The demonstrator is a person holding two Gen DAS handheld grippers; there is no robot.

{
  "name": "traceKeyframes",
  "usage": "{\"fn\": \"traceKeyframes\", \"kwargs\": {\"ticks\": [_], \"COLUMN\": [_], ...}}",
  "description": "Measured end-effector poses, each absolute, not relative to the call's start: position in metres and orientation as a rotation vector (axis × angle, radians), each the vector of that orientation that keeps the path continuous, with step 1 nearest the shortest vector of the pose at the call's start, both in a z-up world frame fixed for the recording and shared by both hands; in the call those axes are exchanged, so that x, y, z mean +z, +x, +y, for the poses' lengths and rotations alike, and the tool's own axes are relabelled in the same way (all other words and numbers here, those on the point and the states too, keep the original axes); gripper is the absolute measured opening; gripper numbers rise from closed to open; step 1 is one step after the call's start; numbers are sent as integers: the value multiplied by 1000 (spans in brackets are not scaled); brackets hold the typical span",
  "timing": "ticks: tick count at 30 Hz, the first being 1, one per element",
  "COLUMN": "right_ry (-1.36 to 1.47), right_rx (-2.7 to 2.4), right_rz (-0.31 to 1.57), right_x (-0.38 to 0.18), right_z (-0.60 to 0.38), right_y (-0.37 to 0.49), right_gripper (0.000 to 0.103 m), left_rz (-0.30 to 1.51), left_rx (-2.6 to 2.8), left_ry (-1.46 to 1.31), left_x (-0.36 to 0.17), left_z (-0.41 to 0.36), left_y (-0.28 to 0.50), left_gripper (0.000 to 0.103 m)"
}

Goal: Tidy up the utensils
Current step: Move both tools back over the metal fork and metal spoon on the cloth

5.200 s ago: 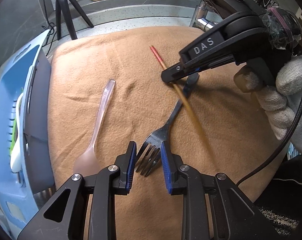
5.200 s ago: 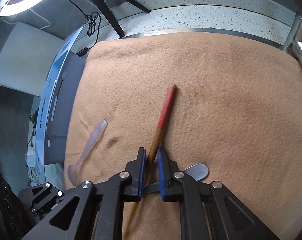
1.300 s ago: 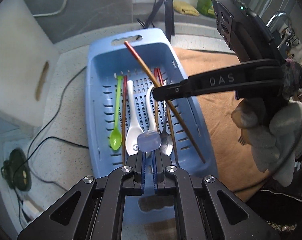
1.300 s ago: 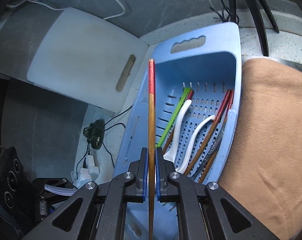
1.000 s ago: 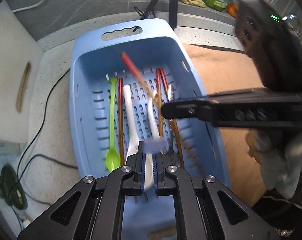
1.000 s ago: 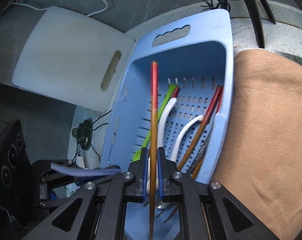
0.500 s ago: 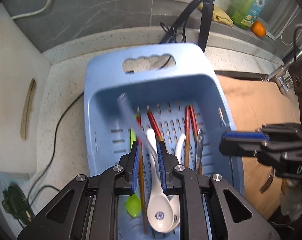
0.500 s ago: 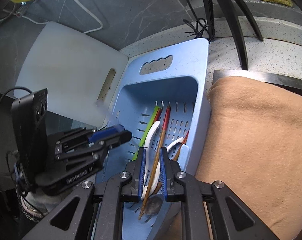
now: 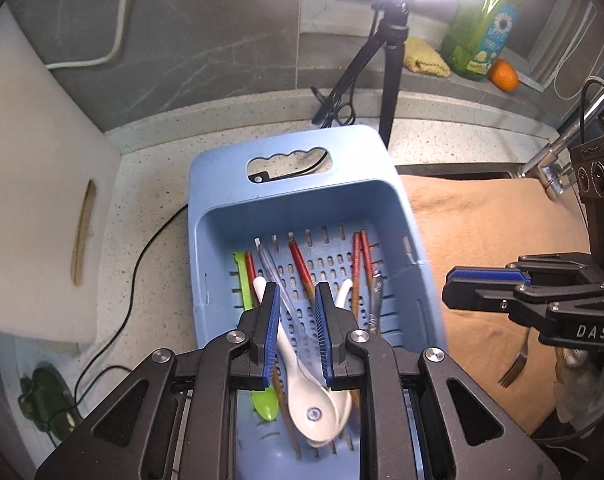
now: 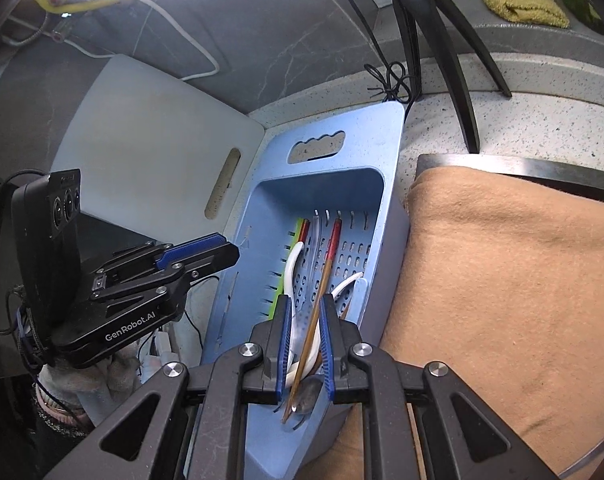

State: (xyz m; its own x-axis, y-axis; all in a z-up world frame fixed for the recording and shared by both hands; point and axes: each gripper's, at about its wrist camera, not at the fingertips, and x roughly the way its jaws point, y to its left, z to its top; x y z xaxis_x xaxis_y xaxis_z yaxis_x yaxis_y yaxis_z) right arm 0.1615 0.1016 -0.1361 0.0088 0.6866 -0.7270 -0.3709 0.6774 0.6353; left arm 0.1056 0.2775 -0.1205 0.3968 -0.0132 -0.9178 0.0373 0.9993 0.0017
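A blue slotted basket (image 9: 302, 200) (image 10: 322, 188) holds white spoons (image 9: 302, 372), a green spoon (image 9: 243, 276), a clear plastic spoon (image 9: 275, 276) and red-tipped chopsticks (image 9: 299, 264) (image 10: 330, 248). My left gripper (image 9: 295, 332) is open above the basket's near end, empty. My right gripper (image 10: 305, 340) is open above the basket, empty; the chopstick it carried lies below between its fingers. A metal fork (image 9: 516, 356) lies on the tan cloth (image 9: 494, 248) under the right gripper's body.
A white cutting board (image 9: 33, 184) leans at the left. A tripod (image 9: 390, 64), a green soap bottle (image 9: 478, 28), an orange (image 9: 502, 74) and a yellow sponge (image 9: 424, 60) stand behind. A faucet (image 9: 558, 152) is at the right. Cables lie on the counter.
Both grippers carried a utensil from the cloth to the basket and opened. The clear spoon and the chopstick now lie in the basket. Both grippers have drawn back.
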Motion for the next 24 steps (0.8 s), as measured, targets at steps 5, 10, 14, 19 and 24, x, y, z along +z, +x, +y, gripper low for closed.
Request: {"fn": "traceKeyframes", "kwargs": {"ticks": [5, 10, 14, 19, 24], "right_ry": [273, 246, 220, 166, 82], "right_rx": [866, 894, 918, 936, 927], "right_rz": [1288, 1274, 1261, 1219, 1154], "right_x": [-118, -105, -95, -83, -73], "right_z": [84, 61, 40, 10, -22], "right_y": [153, 144, 134, 121, 107], "right_gripper": [14, 14, 18, 28, 36], "left_rz": [1117, 1073, 1040, 983, 946], "left_rx": [-15, 12, 30, 59, 63], "left_ry": [44, 64, 73, 94, 96], "left_x": [-101, -84, -72, -59, -56], "left_z": [253, 222, 193, 152, 114], "left_y": [87, 62, 42, 15, -9], "left_gripper": [16, 25, 27, 45, 49]}}
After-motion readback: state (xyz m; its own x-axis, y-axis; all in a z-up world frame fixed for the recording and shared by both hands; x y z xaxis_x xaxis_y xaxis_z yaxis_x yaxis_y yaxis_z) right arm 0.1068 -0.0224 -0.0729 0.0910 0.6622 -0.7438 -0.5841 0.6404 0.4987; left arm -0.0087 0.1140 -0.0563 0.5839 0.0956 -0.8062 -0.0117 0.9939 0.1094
